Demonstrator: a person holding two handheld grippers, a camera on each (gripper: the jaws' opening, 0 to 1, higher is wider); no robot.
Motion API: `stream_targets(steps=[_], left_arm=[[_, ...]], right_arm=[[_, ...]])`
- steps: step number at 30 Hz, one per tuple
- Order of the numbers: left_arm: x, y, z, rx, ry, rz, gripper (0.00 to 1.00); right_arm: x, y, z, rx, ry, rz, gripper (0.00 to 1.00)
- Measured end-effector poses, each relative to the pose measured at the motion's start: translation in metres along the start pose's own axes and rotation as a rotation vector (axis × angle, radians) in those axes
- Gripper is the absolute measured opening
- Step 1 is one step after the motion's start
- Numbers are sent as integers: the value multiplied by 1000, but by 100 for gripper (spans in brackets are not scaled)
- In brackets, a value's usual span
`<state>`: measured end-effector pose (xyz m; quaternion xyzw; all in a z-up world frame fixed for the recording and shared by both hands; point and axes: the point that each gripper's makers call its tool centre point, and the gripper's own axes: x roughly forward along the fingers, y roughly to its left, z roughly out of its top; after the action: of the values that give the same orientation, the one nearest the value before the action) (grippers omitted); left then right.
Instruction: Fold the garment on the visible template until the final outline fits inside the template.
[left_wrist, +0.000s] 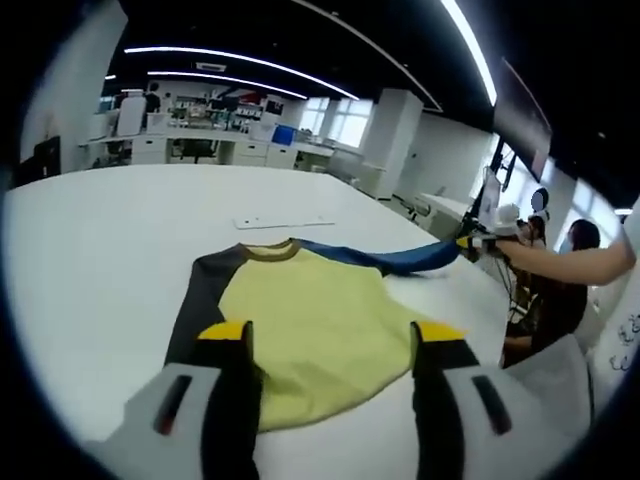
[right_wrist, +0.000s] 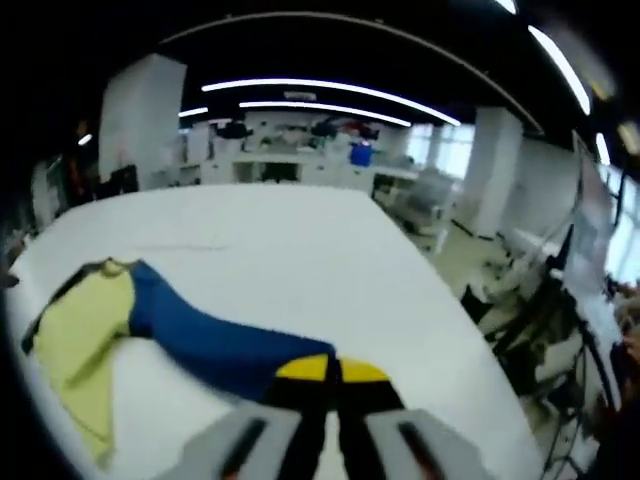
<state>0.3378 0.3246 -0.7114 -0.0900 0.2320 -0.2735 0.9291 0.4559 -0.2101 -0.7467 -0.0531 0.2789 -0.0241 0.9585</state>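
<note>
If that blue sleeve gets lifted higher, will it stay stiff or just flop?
The blue sleeve will probably flop: it already curves limply across the table from the right gripper, whose jaws are closed on its end. It looks light, so the yellow shirt may drag along.

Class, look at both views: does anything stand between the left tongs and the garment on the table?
Nothing visible does. The left tongs hang open over the yellow body of the garment with nothing between, while the right tongs are shut on its blue sleeve.

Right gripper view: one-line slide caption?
Right claw shut on the blue sleeve, stretched away from the yellow shirt body across the white table.
</note>
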Motion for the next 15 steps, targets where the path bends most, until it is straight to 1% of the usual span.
stream_targets(steps=[2,5,6,8,10,12,14,15], left_arm=[[1,-1,-2,-6,3,1,60],[4,-1,-4,-9,11,0,60],[4,-1,-5,-10,13,0,60],[5,0,-6,-14,15,2,60],[5,2,-6,-20,14,7,60],[6,4,-8,-25,16,10,60],[6,6,-10,-30,22,19,60],[6,7,-11,-33,22,21,60]], right_arm=[[6,-5,0,28,13,-3,0],[15,-13,-1,4,38,-22,0],[19,-16,1,11,40,-23,0],[20,-17,3,34,43,-23,0],[23,-17,2,34,59,-26,0],[32,-21,2,35,68,-25,0],[47,-28,1,59,84,-19,0],[49,-29,0,68,90,-20,0]])
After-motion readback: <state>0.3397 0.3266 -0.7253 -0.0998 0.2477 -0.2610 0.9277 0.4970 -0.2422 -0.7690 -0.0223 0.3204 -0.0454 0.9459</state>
